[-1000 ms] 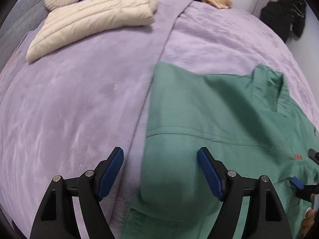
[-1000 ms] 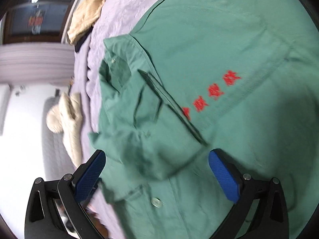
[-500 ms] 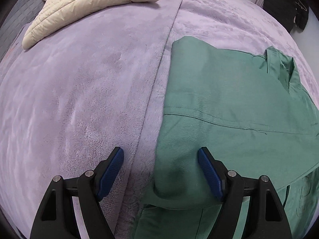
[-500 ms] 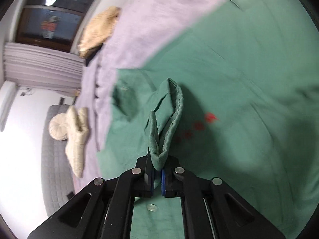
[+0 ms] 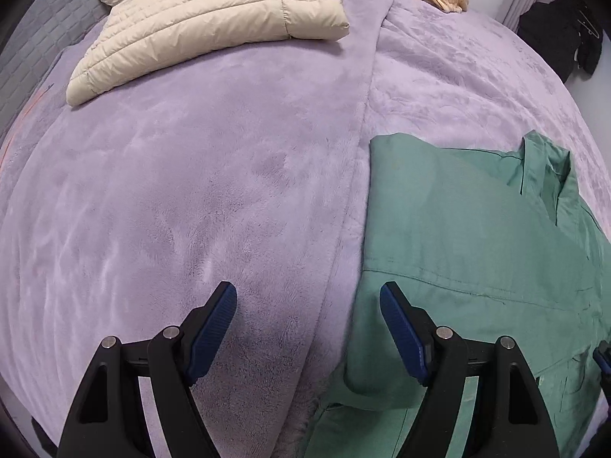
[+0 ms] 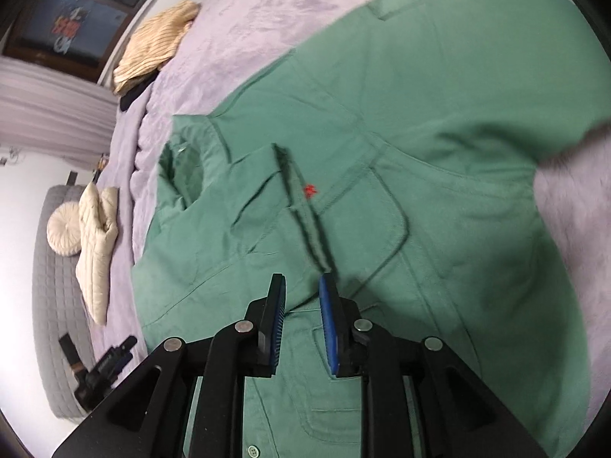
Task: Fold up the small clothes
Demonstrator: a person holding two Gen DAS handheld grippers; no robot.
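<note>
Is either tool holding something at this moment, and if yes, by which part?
Nothing is held. The left tool is open above the blanket; the right tool is opening, with nothing between its pads, over the green shirt.

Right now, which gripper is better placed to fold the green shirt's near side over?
Probably left. The left gripper is wide open, straddling the green shirt's edge; the right gripper is opening mid-shirt, holding nothing.

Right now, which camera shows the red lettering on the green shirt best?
The right wrist view: the red lettering shows mid-chest on the green shirt, partly hidden by a fold. The left wrist view shows only the shirt's plain side and collar.
</note>
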